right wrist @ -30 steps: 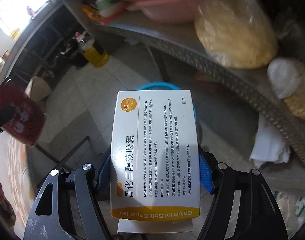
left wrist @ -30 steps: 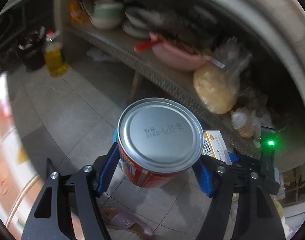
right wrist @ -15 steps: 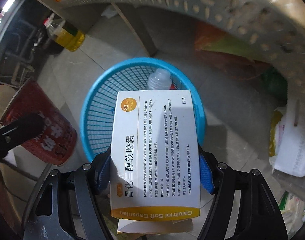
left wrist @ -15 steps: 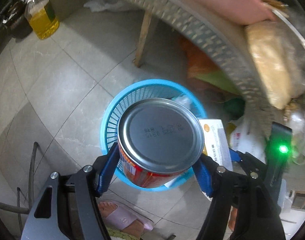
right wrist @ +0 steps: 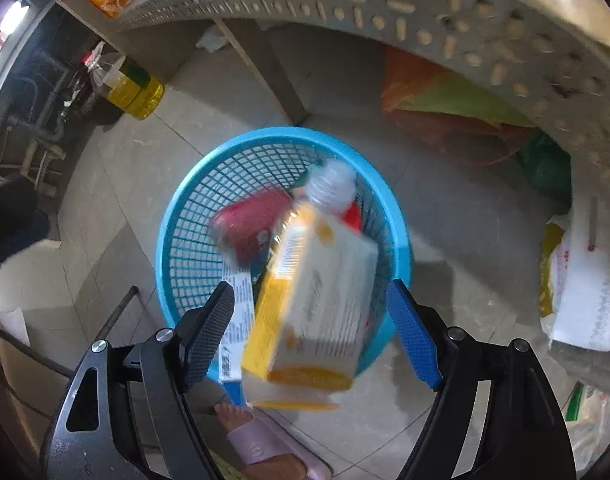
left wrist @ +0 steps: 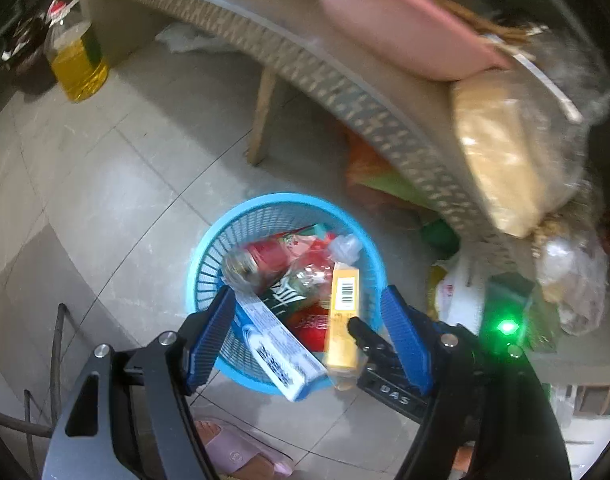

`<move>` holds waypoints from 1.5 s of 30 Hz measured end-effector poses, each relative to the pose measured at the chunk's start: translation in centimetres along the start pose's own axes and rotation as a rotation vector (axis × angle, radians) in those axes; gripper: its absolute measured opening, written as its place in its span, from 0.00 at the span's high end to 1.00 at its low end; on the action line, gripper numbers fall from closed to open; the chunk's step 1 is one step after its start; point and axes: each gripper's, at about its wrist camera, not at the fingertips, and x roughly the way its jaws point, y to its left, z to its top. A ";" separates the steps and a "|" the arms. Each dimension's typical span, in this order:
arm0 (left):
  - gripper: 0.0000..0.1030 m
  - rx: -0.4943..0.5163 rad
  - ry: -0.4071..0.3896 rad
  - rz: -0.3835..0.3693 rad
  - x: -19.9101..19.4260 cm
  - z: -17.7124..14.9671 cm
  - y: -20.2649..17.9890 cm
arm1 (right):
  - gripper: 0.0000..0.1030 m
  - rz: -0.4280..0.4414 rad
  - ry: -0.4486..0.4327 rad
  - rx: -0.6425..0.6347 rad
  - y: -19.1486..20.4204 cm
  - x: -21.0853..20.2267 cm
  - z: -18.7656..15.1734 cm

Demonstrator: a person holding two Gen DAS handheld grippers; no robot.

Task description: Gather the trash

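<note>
Both grippers aimed down over the blue basket [left wrist: 203, 256], left gripper [left wrist: 307, 312] fingers just spread wide, nothing pinched, red can [left wrist: 261, 262] lying in the basket, right gripper [right wrist: 309, 308] fingers likewise just opened, white-and-yellow box [right wrist: 325, 292] loose between them, blurred, over the rim.

Both grippers aimed steeply down, jaws wide.
Left gripper [left wrist: 309, 336] & right gripper [right wrist: 311, 330] just been opening; pads press on nothing now.
</note>
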 end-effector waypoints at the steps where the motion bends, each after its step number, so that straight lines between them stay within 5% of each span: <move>1: 0.29 0.009 -0.012 -0.014 -0.8 -0.2 -0.4 | 0.27 -0.004 -0.010 -0.005 -0.2 -0.7 -0.5; 7: 0.29 0.047 -0.125 -0.080 -8.7 -3.5 -1.9 | 0.27 0.004 -0.063 -0.043 -0.4 -3.8 -2.7; 14: 0.19 0.037 -0.326 -0.068 -20.3 -11.7 -1.3 | 0.27 0.099 -0.147 -0.139 1.9 -10.8 -7.3; 21: 0.05 -0.123 -0.597 0.117 -28.9 -23.1 0.4 | 0.14 0.140 -0.317 -0.384 6.5 -19.7 -12.5; 27: 0.05 -0.351 -0.700 0.373 -31.3 -30.9 0.8 | 0.08 0.131 -0.502 -0.542 9.3 -26.5 -16.1; 34: 0.05 -0.371 -0.774 0.529 -31.5 -37.2 -1.8 | 0.08 0.145 -0.588 -0.559 10.2 -29.8 -19.0; 37: 0.05 -0.372 -0.816 0.666 -32.0 -38.7 -2.7 | 0.08 0.155 -0.659 -0.554 10.0 -31.2 -20.9; 41: 0.05 -0.422 -0.848 0.688 -33.1 -39.8 -2.6 | 0.08 0.140 -0.714 -0.550 9.7 -32.8 -22.2; 45: 0.05 -0.476 -0.783 0.672 -32.1 -40.7 -2.1 | 0.08 0.126 -0.692 -0.556 9.7 -32.9 -22.9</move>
